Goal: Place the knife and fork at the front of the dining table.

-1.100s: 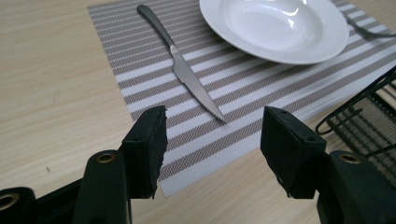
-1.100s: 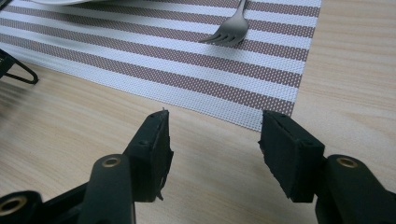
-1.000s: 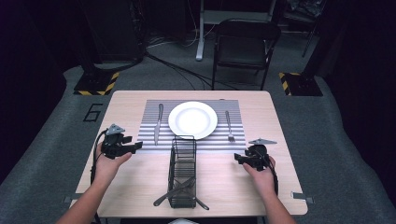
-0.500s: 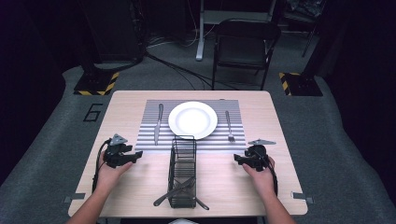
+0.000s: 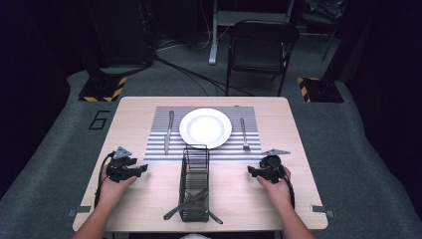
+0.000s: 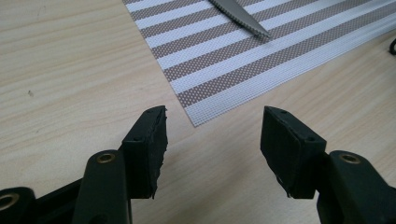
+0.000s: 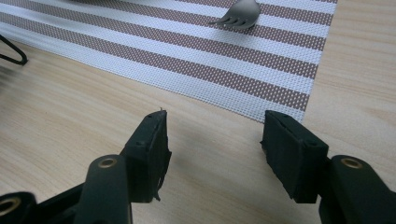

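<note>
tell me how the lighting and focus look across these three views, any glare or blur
High view: table evenly lit, surroundings nearly black, white plate bright but not blown out, picture slightly soft. Left gripper view: placemat weave and knife serrations crisp, soft shadows under the jaws. Right gripper view: fork tines slightly soft, no glare.

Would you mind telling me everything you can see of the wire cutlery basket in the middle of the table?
The wire basket is a narrow, black, open-mesh caddy, metal by its look, standing upright on the wooden table between the two grippers and touched by neither. Its far end stands at the placemat's near edge, just short of the white plate. At its near end dark utensil handles poke out through the mesh on both sides; what they are I cannot tell.
</note>
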Demonstrator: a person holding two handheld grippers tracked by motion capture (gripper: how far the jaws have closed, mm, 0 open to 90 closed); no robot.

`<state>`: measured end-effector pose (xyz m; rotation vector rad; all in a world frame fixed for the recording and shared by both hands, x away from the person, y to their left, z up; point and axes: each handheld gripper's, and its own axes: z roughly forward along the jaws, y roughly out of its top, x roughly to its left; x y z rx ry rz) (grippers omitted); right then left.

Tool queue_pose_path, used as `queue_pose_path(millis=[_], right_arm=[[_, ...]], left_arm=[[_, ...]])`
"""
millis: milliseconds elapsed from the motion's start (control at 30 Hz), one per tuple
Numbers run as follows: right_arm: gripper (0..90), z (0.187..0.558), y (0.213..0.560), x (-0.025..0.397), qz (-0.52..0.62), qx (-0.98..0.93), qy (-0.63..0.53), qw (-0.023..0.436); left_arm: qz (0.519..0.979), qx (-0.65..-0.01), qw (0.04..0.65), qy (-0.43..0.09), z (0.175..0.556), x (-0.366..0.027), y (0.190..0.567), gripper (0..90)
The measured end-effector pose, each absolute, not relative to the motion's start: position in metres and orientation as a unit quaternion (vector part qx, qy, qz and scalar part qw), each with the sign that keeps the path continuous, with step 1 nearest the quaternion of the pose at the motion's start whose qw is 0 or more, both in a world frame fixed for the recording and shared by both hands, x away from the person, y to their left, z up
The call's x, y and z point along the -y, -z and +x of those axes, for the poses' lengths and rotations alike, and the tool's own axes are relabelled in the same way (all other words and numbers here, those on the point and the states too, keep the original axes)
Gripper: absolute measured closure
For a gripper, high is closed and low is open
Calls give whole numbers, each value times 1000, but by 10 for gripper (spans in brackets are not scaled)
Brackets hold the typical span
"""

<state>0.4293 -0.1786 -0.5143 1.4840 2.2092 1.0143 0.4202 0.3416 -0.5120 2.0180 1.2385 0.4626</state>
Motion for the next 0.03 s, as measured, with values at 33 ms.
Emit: queue_pose_path(millis=[33], right_arm=[[397,429,514,178,517,-767,-351,146]], left_arm=[[778,-480,360,-187,421,-342,514,411]])
